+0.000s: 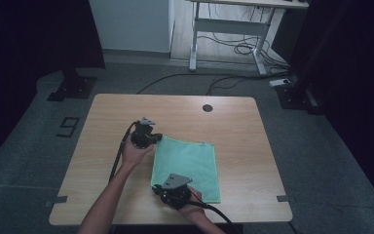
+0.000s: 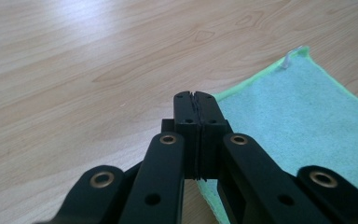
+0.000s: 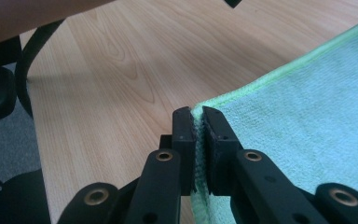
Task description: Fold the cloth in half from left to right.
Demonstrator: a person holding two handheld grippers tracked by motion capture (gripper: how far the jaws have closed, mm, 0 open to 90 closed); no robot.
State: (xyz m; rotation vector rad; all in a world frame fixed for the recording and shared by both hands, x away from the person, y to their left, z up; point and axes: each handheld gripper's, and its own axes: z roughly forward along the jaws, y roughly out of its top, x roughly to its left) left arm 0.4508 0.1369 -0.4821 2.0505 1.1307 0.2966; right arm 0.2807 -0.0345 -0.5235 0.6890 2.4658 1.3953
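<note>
Both grippers pinch the cloth (image 1: 187,163) at its left corners, the left gripper (image 2: 196,100) upper, the right gripper (image 3: 199,114) lower, likely to lift that edge and fold it.

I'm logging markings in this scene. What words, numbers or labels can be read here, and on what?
"9": a dark numeral on the grey floor, left of the table.
The small white tag on the green cloth edge: too small to read.
</note>
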